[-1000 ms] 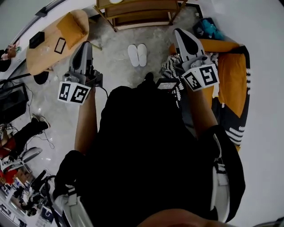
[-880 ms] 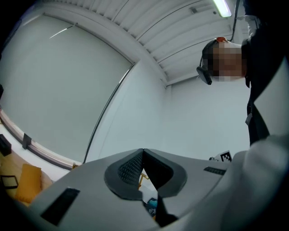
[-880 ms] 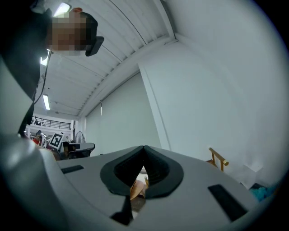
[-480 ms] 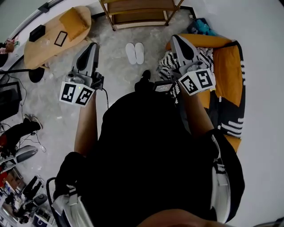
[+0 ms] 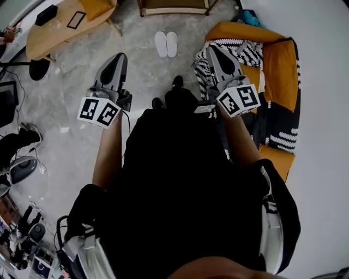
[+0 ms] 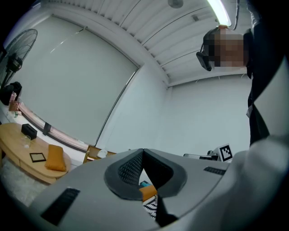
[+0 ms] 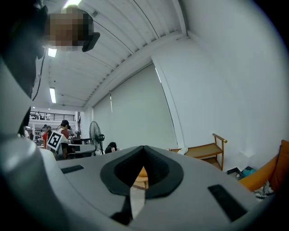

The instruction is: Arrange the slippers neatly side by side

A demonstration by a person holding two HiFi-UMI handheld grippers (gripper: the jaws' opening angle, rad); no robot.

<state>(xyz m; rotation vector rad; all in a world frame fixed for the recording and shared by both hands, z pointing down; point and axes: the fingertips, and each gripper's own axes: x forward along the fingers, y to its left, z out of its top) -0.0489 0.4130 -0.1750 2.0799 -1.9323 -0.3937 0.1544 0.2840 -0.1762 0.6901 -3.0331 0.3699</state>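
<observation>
Two white slippers (image 5: 166, 43) lie side by side on the grey floor at the top middle of the head view, toes pointing away. My left gripper (image 5: 117, 59) is held level at chest height, left of them and well short, jaws shut with nothing between them. My right gripper (image 5: 211, 50) is held level to their right, over the striped cushion, also shut and empty. In the left gripper view the closed tips (image 6: 143, 151) face a pale wall. In the right gripper view the closed tips (image 7: 144, 148) face a wall and window blind. The slippers show in neither gripper view.
An orange sofa (image 5: 281, 65) with a black-and-white striped cushion (image 5: 240, 52) stands at the right. A wooden oval table (image 5: 60, 27) with an orange cushion is at the top left, a wooden shelf (image 5: 173, 6) beyond the slippers. Shoes and cables (image 5: 22, 163) lie at the left.
Both grippers and the camera have drawn back from the slippers, which now sit higher and farther off in the head view. The jaws stayed shut.
</observation>
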